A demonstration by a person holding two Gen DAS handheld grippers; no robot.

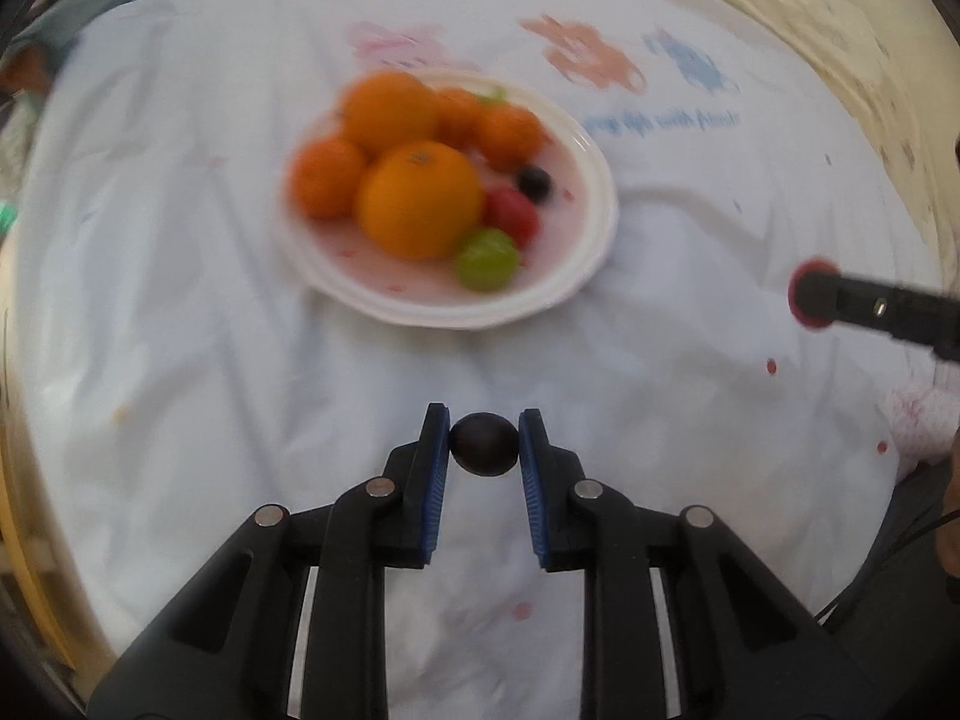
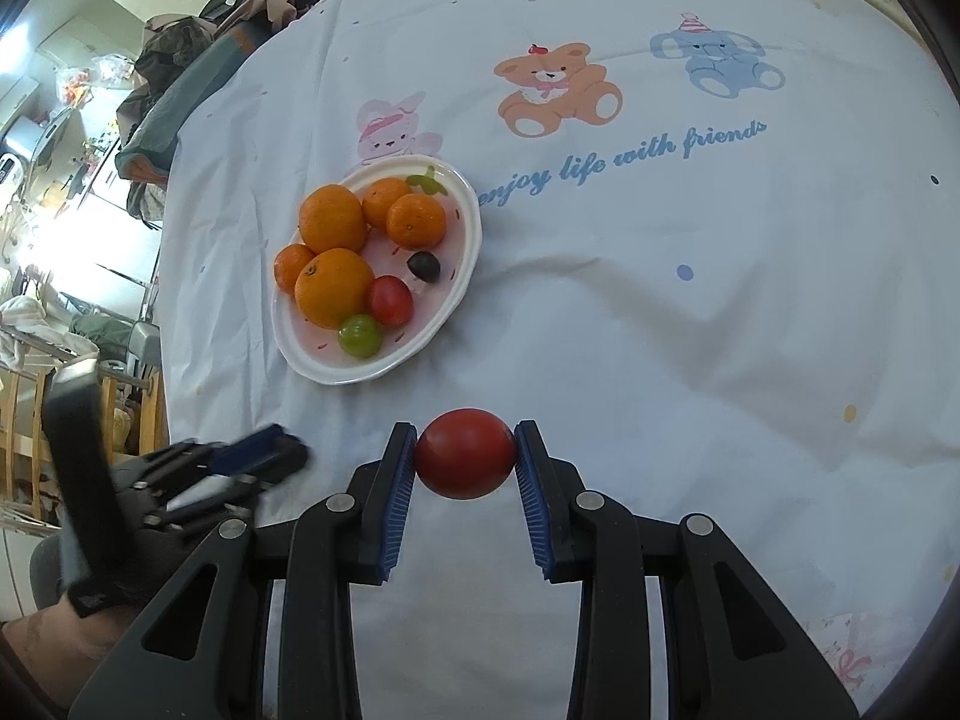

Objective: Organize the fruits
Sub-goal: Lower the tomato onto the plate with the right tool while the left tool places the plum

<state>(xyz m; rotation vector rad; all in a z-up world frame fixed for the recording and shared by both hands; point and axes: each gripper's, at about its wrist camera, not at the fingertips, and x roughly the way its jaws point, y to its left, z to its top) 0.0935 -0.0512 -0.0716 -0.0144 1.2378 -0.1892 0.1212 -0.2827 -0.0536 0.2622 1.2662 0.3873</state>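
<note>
In the left wrist view the plate and everything on it are smeared by blur, so the fruit skins show no detail and the printed figures on the cloth beyond it are only pink, orange and blue blotches. Ahead of the left gripper and slightly to its left, that white scalloped plate holds 5 round oranges, a red tomato, a glossy green fruit and a dark grape. The left gripper's ribbed blue pads pinch a small smooth dark grape, held clear above the wrinkled white cloth. At the right edge the other gripper is cut off; only 1 black finger and a red rim behind it show. In the right wrist view the left gripper sits low at the left, blurred, its grip unreadable there. The oval plate lies ahead and left of the right gripper's fingers. The right gripper clamps a smooth, round red tomato between its blue pads, over the creased cloth printed with a rabbit, a bear, an elephant and blue script.
</note>
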